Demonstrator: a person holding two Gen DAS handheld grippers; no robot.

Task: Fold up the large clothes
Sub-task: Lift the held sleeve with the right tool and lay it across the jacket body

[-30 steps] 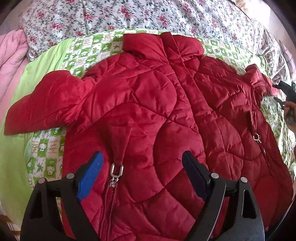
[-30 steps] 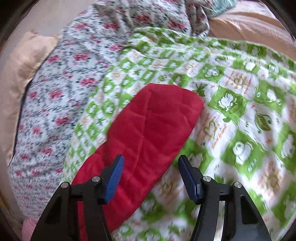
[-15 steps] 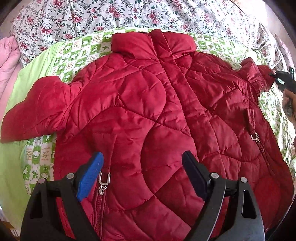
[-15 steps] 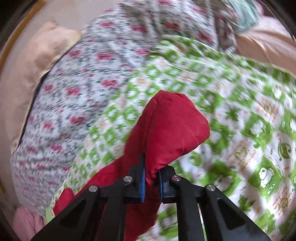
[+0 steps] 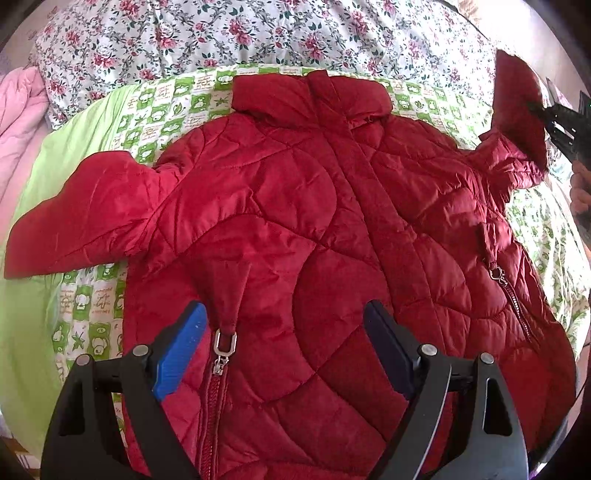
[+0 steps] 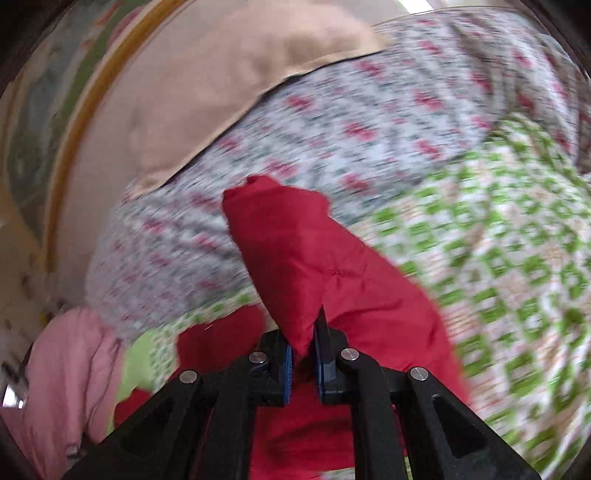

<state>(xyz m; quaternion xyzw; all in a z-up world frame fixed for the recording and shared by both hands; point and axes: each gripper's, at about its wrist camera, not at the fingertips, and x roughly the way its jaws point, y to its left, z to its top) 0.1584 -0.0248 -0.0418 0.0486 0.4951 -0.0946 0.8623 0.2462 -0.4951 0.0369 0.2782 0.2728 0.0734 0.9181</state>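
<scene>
A red quilted jacket [image 5: 303, 229] lies front up on a green patterned sheet [image 5: 162, 107]. Its collar points away from me and one sleeve [image 5: 85, 218] is spread flat to the left. My left gripper [image 5: 280, 347] is open and hovers over the jacket's lower front, beside a pocket zipper pull [image 5: 223, 345]. My right gripper [image 6: 303, 360] is shut on the other sleeve [image 6: 317, 266] and holds it raised off the bed. In the left wrist view that sleeve [image 5: 517, 107] stands lifted at the far right, with the right gripper [image 5: 561, 125] pinching its end.
A floral quilt [image 5: 258, 33] lies behind the jacket. A pink blanket [image 5: 18, 118] is at the far left. A beige pillow [image 6: 229, 81] and a wooden bed frame [image 6: 74, 122] show beyond the quilt in the blurred right wrist view.
My right gripper closed on the right sleeve and lifted it off the sheet, swinging upward. My left gripper drifted slightly back over the jacket and stayed open.
</scene>
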